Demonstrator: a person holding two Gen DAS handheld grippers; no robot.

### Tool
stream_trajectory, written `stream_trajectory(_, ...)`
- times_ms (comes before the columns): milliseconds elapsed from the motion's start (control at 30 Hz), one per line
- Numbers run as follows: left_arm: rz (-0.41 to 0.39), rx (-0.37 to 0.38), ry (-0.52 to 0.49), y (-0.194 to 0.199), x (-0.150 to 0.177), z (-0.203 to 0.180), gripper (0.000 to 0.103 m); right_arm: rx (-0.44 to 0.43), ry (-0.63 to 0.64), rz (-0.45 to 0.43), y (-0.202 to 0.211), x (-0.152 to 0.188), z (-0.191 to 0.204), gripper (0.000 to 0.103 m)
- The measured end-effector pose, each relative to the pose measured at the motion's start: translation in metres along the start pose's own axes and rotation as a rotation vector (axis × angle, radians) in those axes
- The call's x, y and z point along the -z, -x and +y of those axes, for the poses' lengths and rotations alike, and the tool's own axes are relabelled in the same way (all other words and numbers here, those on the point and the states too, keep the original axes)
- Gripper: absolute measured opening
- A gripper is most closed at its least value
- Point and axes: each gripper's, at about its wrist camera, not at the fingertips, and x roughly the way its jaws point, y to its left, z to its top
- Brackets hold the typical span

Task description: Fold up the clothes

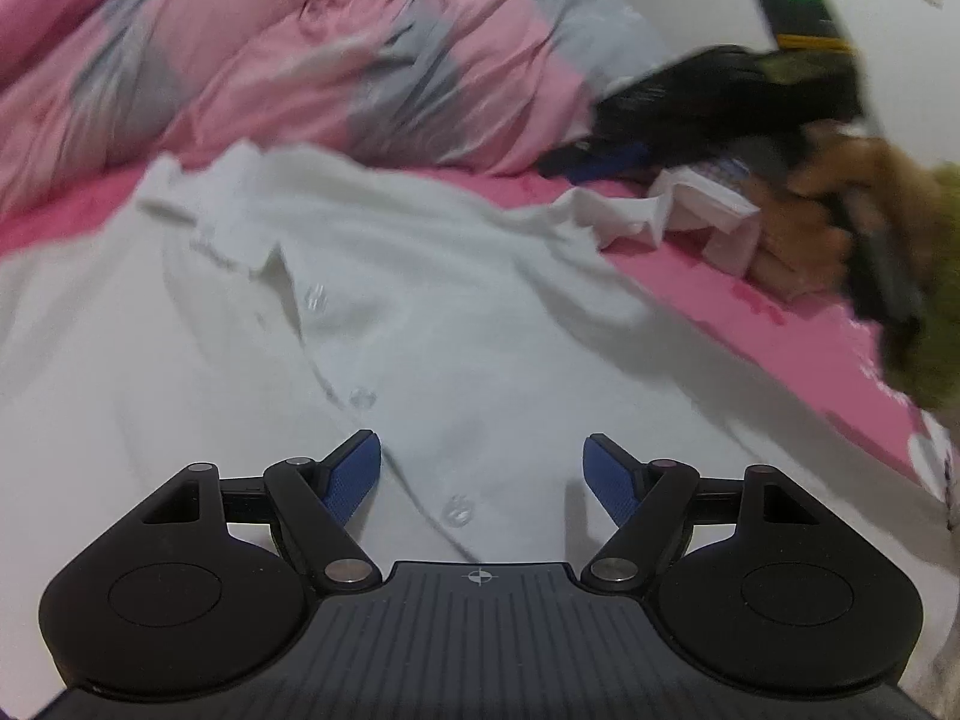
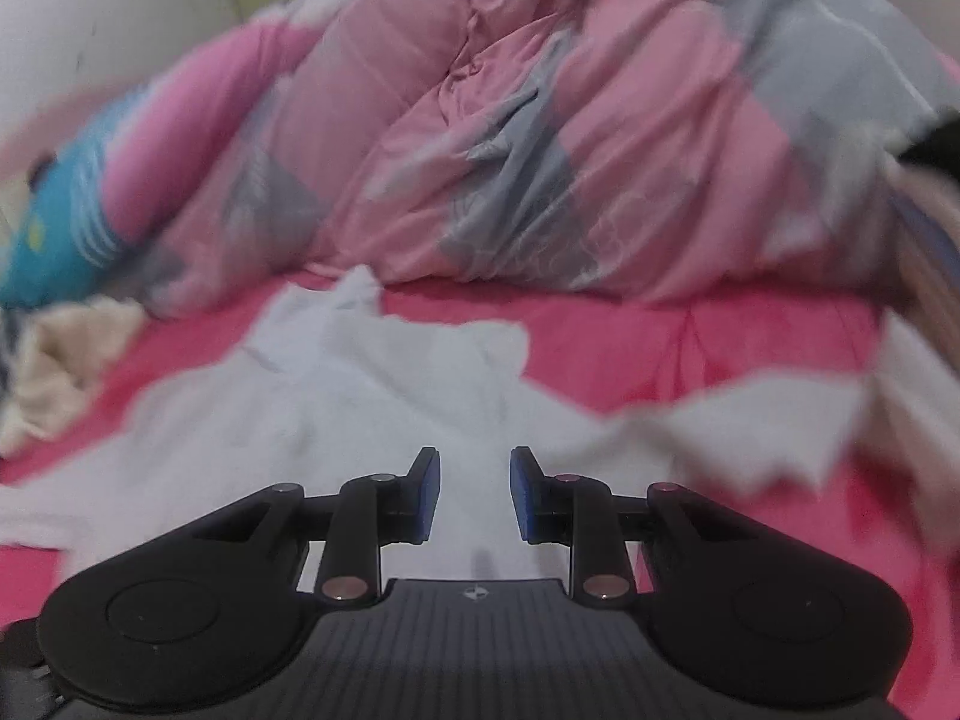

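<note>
The white shirt point(image 1: 420, 300) lies spread front-up on the pink bed sheet point(image 1: 750, 300), collar at the far end and button placket running toward the near edge, likely laid flat so its sides can be folded inward. The left claw point(image 1: 482, 474) hangs over the placket with its jaws wide apart and nothing between them. The right claw point(image 2: 474, 495) hovers above the shirt's near part, jaws slightly parted and empty. A rumpled pink-and-grey quilt point(image 2: 570, 138) is heaped at the far side, leaving the shirt room.
</note>
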Motion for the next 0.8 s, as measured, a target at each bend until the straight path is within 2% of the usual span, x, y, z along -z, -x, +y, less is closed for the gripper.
stream_trajectory(100,-0.022,0.013,0.013,-0.004,0.009,0.009,0.075,0.055,0.088,0.036,-0.042,-0.013,0.003,0.028)
stream_trajectory(200,-0.051,0.048,0.033,-0.003,0.014,0.016,0.076,0.112,0.154,0.08,-0.07,-0.012,0.001,0.04)
stream_trajectory(267,-0.057,0.065,0.05,-0.003,0.015,0.019,0.076,0.113,0.169,0.103,-0.079,-0.008,-0.003,0.034)
stream_trajectory(300,-0.059,0.07,0.053,-0.005,0.015,0.02,0.076,0.117,0.162,0.108,-0.081,-0.007,-0.007,0.014)
stream_trajectory(333,-0.061,0.071,0.053,-0.005,0.015,0.02,0.076,0.121,0.147,0.11,-0.083,-0.008,-0.011,0.0)
stream_trajectory(433,-0.062,0.059,0.033,-0.007,0.015,0.017,0.077,0.131,0.07,0.087,-0.089,-0.012,-0.025,0.0)
stream_trajectory(567,-0.063,0.049,0.02,-0.007,0.016,0.015,0.077,0.206,0.034,0.073,-0.108,-0.015,-0.04,0.0)
stream_trajectory(633,-0.064,0.049,0.021,-0.007,0.016,0.016,0.077,0.193,-0.043,0.054,-0.107,-0.017,-0.051,0.0)
stream_trajectory(700,-0.065,0.051,0.022,-0.008,0.016,0.017,0.077,0.132,-0.099,0.016,-0.095,-0.02,-0.055,0.002)
stream_trajectory(767,-0.065,0.051,0.023,-0.009,0.016,0.017,0.077,0.053,-0.135,-0.014,-0.08,-0.024,-0.056,0.013)
stream_trajectory(800,-0.066,0.052,0.023,-0.009,0.016,0.018,0.077,0.02,-0.146,-0.016,-0.075,-0.025,-0.056,0.035)
